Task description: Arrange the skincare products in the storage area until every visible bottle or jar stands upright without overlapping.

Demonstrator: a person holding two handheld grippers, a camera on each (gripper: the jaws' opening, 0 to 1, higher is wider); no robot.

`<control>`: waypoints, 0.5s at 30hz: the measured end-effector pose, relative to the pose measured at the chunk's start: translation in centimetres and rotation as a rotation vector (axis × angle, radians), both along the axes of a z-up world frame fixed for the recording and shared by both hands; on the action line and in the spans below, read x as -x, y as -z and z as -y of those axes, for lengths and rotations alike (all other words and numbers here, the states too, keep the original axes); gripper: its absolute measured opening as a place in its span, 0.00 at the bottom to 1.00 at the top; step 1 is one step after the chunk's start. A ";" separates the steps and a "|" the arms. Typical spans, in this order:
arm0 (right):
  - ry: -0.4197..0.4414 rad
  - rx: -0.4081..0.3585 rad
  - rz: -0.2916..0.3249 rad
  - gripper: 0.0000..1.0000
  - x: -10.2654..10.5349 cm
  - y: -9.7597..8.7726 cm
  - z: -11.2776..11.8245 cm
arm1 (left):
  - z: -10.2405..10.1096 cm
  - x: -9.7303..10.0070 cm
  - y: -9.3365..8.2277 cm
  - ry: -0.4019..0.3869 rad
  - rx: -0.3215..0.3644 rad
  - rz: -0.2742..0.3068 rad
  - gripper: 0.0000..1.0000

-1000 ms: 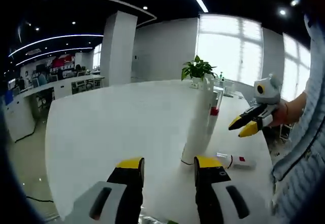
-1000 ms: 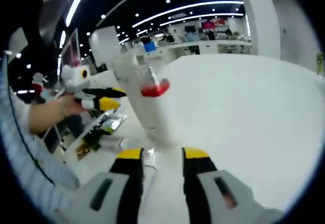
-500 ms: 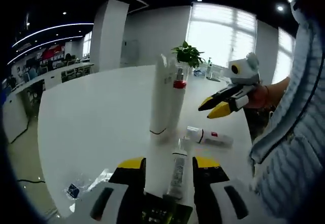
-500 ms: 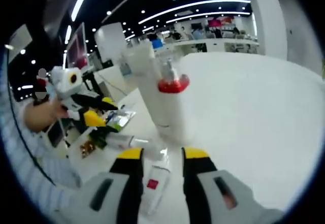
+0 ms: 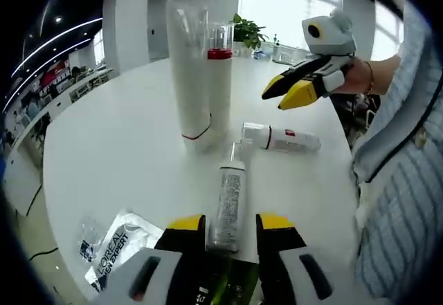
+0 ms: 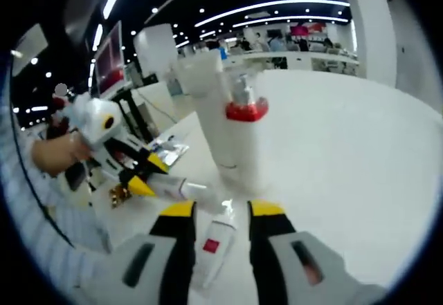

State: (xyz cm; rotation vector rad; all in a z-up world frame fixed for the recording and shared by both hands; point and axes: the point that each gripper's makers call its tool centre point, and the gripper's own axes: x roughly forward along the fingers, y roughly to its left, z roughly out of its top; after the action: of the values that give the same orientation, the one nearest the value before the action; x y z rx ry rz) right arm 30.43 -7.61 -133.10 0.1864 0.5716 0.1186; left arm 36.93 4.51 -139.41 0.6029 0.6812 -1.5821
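Observation:
A tall white tube (image 5: 188, 77) and a white bottle with a red collar (image 5: 220, 77) stand upright together on the white table (image 5: 104, 153). A clear tube (image 5: 227, 205) lies flat between the jaws of my open left gripper (image 5: 230, 220). A small white bottle with a red label (image 5: 280, 137) lies on its side to the right, below my right gripper (image 5: 287, 92). In the right gripper view that small bottle (image 6: 214, 243) lies between the jaws of my open right gripper (image 6: 221, 209). The red-collared bottle (image 6: 239, 139) stands just ahead, and my left gripper (image 6: 147, 173) hangs low at the left.
A flat L'Oreal sachet (image 5: 114, 239) lies near the table's front left edge. More packets (image 6: 166, 154) lie beyond the left gripper. A person's striped sleeve (image 5: 394, 180) runs along the right side. A potted plant (image 5: 246, 32) stands at the far end.
Both grippers have dropped toward the table. The lying clear tube now sits between my left jaws, and the small red-label bottle sits between my right jaws. The standing pair has not moved.

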 end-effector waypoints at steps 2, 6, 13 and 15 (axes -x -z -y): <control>-0.005 0.004 -0.003 0.27 0.1 0.1 -0.1 | -0.2 -0.1 0.2 0.002 -0.013 0.013 0.26; -0.016 0.010 -0.009 0.27 0.2 0.3 -0.3 | -0.2 -0.2 0.3 0.003 -0.012 0.031 0.22; -0.067 0.016 -0.006 0.27 -0.2 0.3 -1.3 | -0.1 -0.3 -0.6 -0.023 0.015 0.011 0.19; -0.082 0.016 -0.009 0.27 -0.3 0.4 -1.6 | -0.1 -0.3 -1.0 -0.031 0.030 -0.005 0.19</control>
State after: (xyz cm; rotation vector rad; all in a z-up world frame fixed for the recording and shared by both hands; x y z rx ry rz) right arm 30.76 -5.99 -133.50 0.1478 0.5891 0.1926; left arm 37.21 4.63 -138.40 0.5641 0.6665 -1.5628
